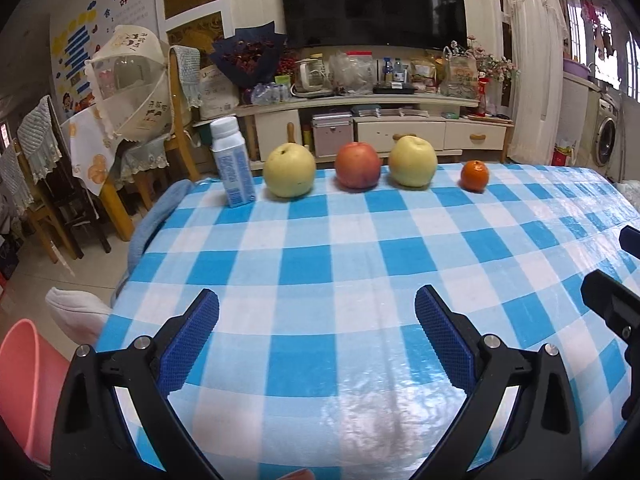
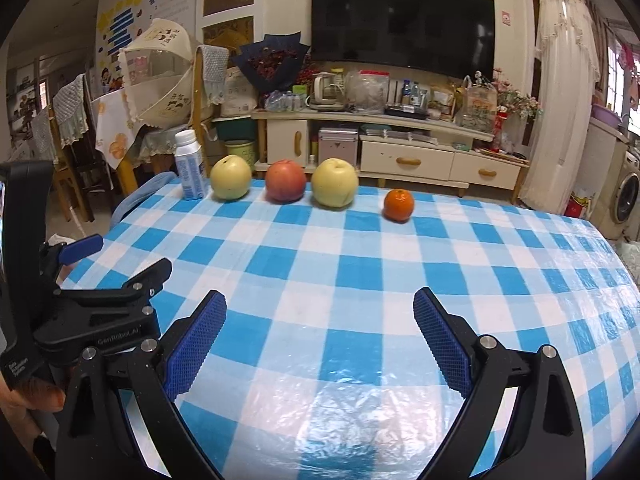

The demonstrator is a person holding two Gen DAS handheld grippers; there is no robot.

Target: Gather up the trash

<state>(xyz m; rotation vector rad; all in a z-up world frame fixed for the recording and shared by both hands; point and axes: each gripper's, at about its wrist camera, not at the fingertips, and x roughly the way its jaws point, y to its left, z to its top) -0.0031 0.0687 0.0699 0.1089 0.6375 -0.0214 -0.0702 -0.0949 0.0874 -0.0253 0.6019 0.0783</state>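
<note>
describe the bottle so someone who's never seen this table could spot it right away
On the blue-and-white checked table, a row of fruit lines the far edge. The bottle stands upright at the row's left end, beside a yellow pear. It is the only non-fruit there: white-capped, squarish, with a blue label.

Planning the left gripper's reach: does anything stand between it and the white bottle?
Nothing visible does. Only bare checked tablecloth lies between the open left gripper and the white bottle; the nearest pear stands beside it.
</note>
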